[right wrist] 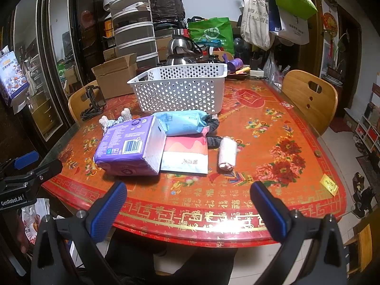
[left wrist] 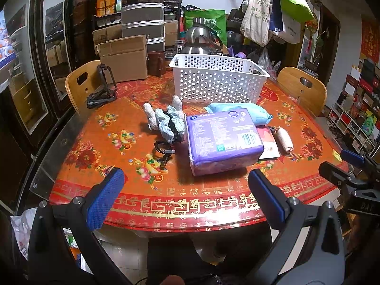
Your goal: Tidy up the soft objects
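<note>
Perforated white plastic basket [left wrist: 218,80], glossy tablecloth [right wrist: 273,142], shiny metal kettle [left wrist: 201,39], cardboard box [left wrist: 123,59]

Desk: I see a red floral cloth [left wrist: 99,128] under glass.
Chairs: two wooden chairs [right wrist: 308,97] flank it.
Wall: white, tote bags [right wrist: 256,19] hanging.
Floor: pale tiles [right wrist: 342,147].
Left: I see a dark glass-door cabinet [left wrist: 54,47].

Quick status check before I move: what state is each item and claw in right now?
Left claw: open, holding nothing.
Right claw: open, holding nothing.
White basket: upright on the table, contents not visible.
Purple pack: sealed, lying flat.
Blue pack: lying behind the purple one.
White roll: rolled, lying flat.
Cardboard box: flaps open.
</note>
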